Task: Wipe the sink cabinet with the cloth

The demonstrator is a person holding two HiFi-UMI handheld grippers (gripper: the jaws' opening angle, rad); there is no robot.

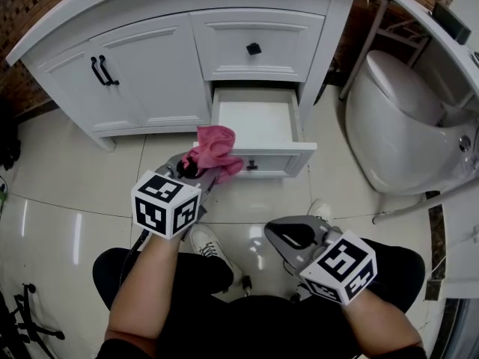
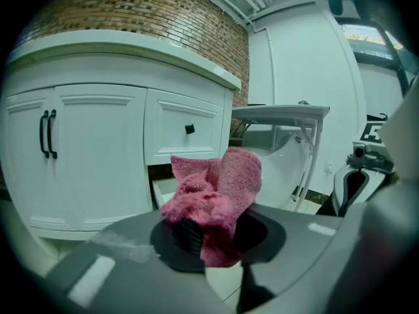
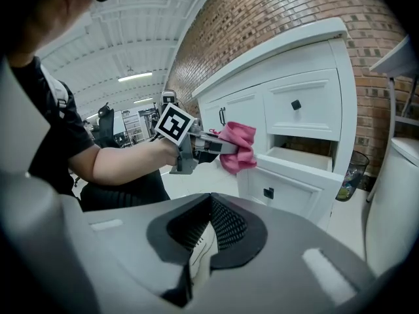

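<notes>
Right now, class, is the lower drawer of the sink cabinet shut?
No, the lower drawer stands pulled out, its white inside showing below the shut upper drawer.

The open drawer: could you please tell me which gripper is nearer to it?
Left. The left gripper, holding the cloth, is at the drawer's front left corner; the right gripper hangs farther out, over the floor.

L hand-held gripper [image 1: 191, 172] grips cloth [image 1: 213, 152], R [image 1: 272, 233] shut.

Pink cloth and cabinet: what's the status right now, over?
Left tongs shut on pink cloth, held at the open drawer front corner. Right tongs shut, empty, low near the knee. Nothing between cloth and sink cabinet.
</notes>
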